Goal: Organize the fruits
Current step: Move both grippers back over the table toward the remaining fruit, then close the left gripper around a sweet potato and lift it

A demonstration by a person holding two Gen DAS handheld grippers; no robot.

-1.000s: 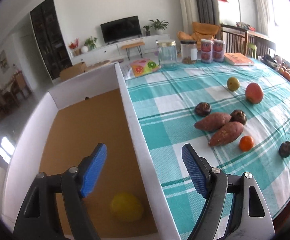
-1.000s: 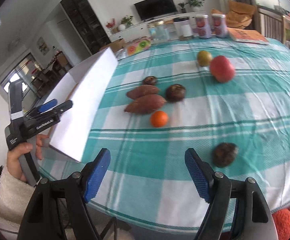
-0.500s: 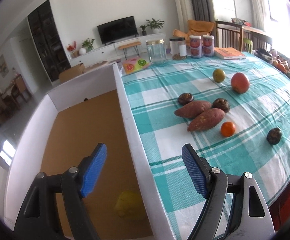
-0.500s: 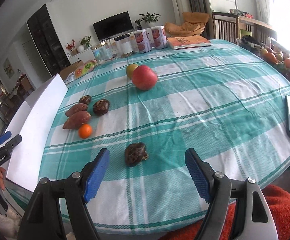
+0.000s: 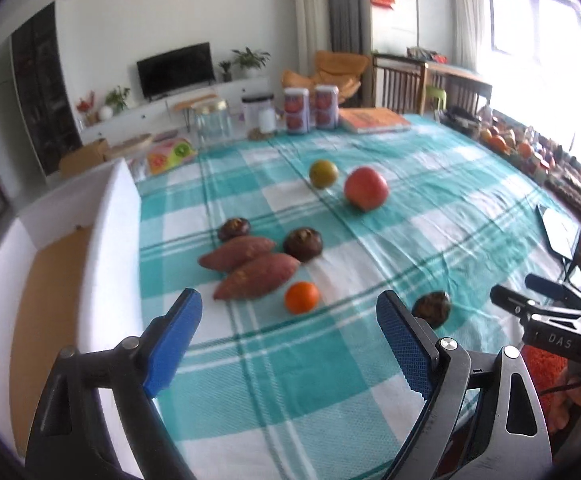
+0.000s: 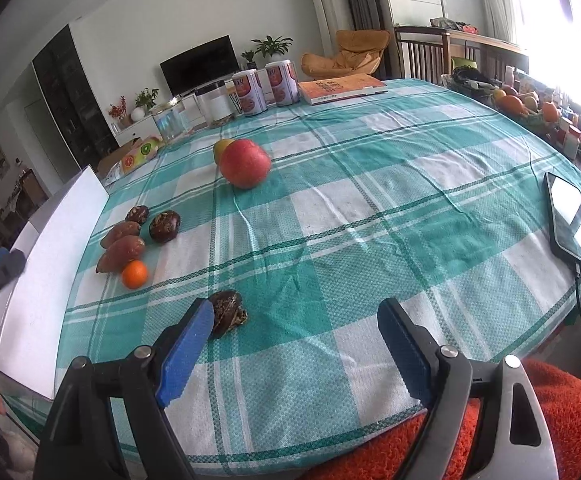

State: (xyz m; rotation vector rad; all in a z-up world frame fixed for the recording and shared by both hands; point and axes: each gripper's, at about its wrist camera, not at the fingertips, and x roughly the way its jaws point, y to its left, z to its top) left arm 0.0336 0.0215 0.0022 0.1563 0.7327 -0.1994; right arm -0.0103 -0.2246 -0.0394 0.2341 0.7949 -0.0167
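Right now both grippers hover over the near edge of the table, each with its blue-padded jaws spread wide and nothing between them. From the left wrist view, the left gripper (image 5: 288, 334) hangs above the teal-and-white checked tablecloth (image 5: 430, 216), just right of the white-walled cardboard box (image 5: 110, 216) that stands along the table's left side. Beyond it lie two sweet potatoes (image 5: 256, 274) touching side by side, with a small orange (image 5: 301, 297) just near and right of them. A dark mangosteen (image 5: 233, 228) sits at the far end of the potatoes and another mangosteen (image 5: 303, 244) to their right. Farther off, a yellow-green fruit (image 5: 323, 173) and a red apple (image 5: 366, 188) rest close together. A third mangosteen (image 5: 431, 309) lies alone near the right jaw, well apart from the cluster.

From the right wrist view, the right gripper (image 6: 294, 340) is near the table's near edge, with that lone mangosteen (image 6: 227, 312) just beyond its left finger (image 6: 184, 354), outside the jaw gap. A phone (image 6: 570, 220) with a cable lies at the right edge. At the far side stand two red-labelled cans (image 6: 264, 86), jars (image 6: 216, 104) and an orange book (image 6: 340, 87).
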